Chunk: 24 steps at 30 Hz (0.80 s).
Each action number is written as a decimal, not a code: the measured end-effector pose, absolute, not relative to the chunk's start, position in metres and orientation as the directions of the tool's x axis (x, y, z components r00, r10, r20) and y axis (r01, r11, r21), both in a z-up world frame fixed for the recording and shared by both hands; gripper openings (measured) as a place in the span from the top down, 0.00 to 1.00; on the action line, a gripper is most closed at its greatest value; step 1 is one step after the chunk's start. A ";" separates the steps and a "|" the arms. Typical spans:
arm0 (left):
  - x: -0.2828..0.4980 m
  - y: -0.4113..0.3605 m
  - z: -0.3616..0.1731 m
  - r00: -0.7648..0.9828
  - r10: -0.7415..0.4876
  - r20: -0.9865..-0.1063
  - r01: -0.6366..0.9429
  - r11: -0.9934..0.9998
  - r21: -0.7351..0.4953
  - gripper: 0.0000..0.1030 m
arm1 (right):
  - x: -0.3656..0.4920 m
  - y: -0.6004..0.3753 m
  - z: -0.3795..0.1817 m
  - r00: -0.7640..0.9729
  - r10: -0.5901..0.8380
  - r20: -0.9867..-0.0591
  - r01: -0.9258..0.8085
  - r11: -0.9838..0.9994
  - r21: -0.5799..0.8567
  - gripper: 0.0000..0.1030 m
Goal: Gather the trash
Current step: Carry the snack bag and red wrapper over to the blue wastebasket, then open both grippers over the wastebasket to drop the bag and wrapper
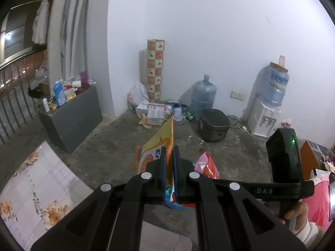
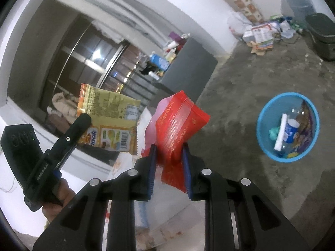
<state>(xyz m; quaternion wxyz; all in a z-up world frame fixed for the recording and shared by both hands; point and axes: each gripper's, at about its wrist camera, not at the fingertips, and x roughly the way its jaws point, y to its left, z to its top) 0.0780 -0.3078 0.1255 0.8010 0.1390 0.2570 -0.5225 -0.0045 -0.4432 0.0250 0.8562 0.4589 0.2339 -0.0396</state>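
My left gripper (image 1: 169,156) is shut on a yellow and orange snack wrapper (image 1: 161,144), held in the air above the floor. The same wrapper (image 2: 108,123) shows in the right wrist view, with the left gripper (image 2: 83,119) at its lower left. My right gripper (image 2: 169,148) is shut on a red snack bag (image 2: 178,123). The red bag (image 1: 206,164) also shows just right of the left fingers. A blue trash basket (image 2: 270,113) stands on the floor to the right, holding a bottle, a cup and wrappers.
A grey cabinet (image 1: 75,117) with bottles on top stands at the left by a railing. Papers and bags (image 1: 152,113) lie at the wall corner. A rice cooker (image 1: 213,125), a water jug (image 1: 202,96) and a dispenser (image 1: 263,121) stand along the wall. A floral-topped table (image 1: 35,188) is at lower left.
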 end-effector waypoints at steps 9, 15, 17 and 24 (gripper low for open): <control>0.079 -0.361 0.099 0.244 -0.746 -0.619 0.934 0.353 -0.057 0.95 | -0.018 -0.470 0.005 0.883 0.089 -0.462 0.355 0.517 0.779 0.79; 0.084 -0.403 0.074 0.172 -0.716 -0.677 0.940 0.324 -0.103 0.95 | -0.042 -0.504 -0.012 0.857 -0.012 -0.515 0.459 0.471 0.754 0.79; 0.092 -0.419 0.060 0.134 -0.691 -0.710 0.931 0.333 -0.148 0.95 | -0.053 -0.520 -0.022 0.842 -0.049 -0.537 0.500 0.439 0.746 0.79; 0.121 -0.480 -0.005 -0.002 -0.595 -0.804 0.883 0.376 -0.281 0.95 | -0.045 -0.551 -0.068 0.773 -0.025 -0.634 0.595 0.379 0.709 0.79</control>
